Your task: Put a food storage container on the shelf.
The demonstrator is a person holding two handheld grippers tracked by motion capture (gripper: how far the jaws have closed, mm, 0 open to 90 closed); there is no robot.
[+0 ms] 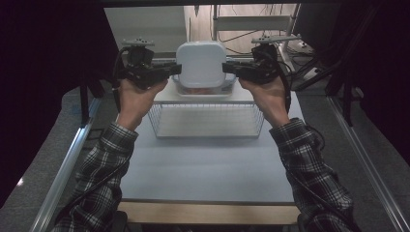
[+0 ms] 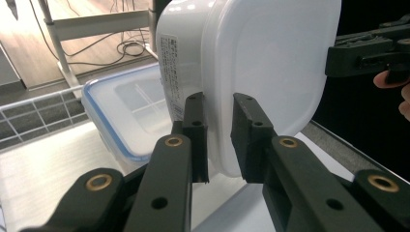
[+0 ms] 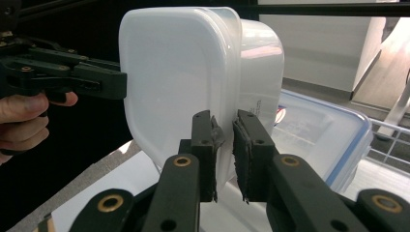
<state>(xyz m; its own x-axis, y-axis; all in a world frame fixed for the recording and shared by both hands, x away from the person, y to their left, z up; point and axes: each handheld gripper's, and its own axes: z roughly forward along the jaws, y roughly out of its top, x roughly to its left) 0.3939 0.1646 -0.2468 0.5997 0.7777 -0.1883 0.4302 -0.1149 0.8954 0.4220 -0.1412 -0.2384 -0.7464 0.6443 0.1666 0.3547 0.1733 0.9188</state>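
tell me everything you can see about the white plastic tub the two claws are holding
The white square plastic tub with rounded corners looks translucent, closed by a matching lid and bearing a small printed label on one side wall. It is held in the air, lid facing the high camera, above a clear blue-rimmed lidded container. The left claw and right claw each pinch its lid rim from opposite sides.

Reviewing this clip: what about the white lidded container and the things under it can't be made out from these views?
- White container contents: opaque walls and lid, every view.
- Label print: too small, left gripper view.
- Blue-rimmed box contents: cloudy lid; reddish blur in high view.
- Wire basket far side: hidden under the shelf, high view.
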